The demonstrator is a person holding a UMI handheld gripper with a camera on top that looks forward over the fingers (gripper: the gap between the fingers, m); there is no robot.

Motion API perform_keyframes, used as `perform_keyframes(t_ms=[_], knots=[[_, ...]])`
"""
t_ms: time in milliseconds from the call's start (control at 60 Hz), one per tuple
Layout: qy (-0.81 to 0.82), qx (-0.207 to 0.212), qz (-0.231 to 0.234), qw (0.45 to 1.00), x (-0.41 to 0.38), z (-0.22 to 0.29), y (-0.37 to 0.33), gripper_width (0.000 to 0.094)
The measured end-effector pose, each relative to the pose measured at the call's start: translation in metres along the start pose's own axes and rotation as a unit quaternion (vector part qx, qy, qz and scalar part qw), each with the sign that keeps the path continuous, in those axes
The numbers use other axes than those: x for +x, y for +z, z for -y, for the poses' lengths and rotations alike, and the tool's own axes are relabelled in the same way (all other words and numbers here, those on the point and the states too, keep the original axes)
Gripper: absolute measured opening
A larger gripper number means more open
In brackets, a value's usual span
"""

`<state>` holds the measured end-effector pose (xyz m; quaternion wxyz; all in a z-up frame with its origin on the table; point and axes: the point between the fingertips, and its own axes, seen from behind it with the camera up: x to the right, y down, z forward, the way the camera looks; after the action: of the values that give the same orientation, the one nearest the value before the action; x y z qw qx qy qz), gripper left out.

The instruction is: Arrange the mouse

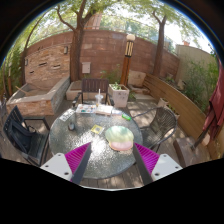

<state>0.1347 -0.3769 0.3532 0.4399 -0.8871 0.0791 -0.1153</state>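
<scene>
Magenta pads [78, 157] apart — pale rounded mouse [119, 138] just ahead, on glass table [90, 150]

A round glass table [100, 140] stands on a patio, ahead of the gripper [113, 158], whose pink-padded fingers stand apart with nothing between them. A pale, rounded thing [119, 138] lies on the glass just beyond the fingers; whether it is the mouse cannot be told. Smaller items [90, 110] sit at the table's far side.

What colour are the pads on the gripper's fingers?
Bright pink-magenta pads on the open gripper, shown in the gripper view.
</scene>
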Motion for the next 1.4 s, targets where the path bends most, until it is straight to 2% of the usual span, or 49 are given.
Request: perform_keyframes(t_ms=[117,250,333,467,567,683,833,933,1017,1083,1117,1167,1233,1400], knots=[[0.001,-0.021,0.001,1.0,-0.005,-0.024,0.008,0.0849],[-0.01,-0.067,0.014,0.998,-0.018,-0.098,0.047,0.0848],[-0.016,-0.098,0.032,0.995,-0.043,-0.142,0.073,0.0846],[-0.036,-0.113,0.074,0.99,-0.106,-0.177,0.124,0.0852],[-0.042,-0.094,0.104,0.989,-0.164,-0.165,0.176,0.0856],[-0.044,-0.066,0.131,0.988,-0.234,-0.129,0.254,0.0851],[-0.049,-0.022,0.142,0.988,-0.302,-0.065,0.36,0.0854],[-0.059,-0.019,0.14,0.988,-0.33,-0.041,0.419,0.0866],[-0.071,-0.031,0.133,0.988,-0.338,-0.036,0.456,0.0835],[-0.078,-0.04,0.133,0.987,-0.343,-0.036,0.478,0.0772],[-0.08,-0.046,0.134,0.987,-0.344,-0.039,0.485,0.0704],[-0.08,-0.056,0.141,0.985,-0.348,-0.044,0.491,0.0512],[-0.08,-0.051,0.148,0.984,-0.348,-0.041,0.492,0.0503],[-0.101,-0.057,0.162,0.98,-0.349,-0.041,0.49,0.0368]])
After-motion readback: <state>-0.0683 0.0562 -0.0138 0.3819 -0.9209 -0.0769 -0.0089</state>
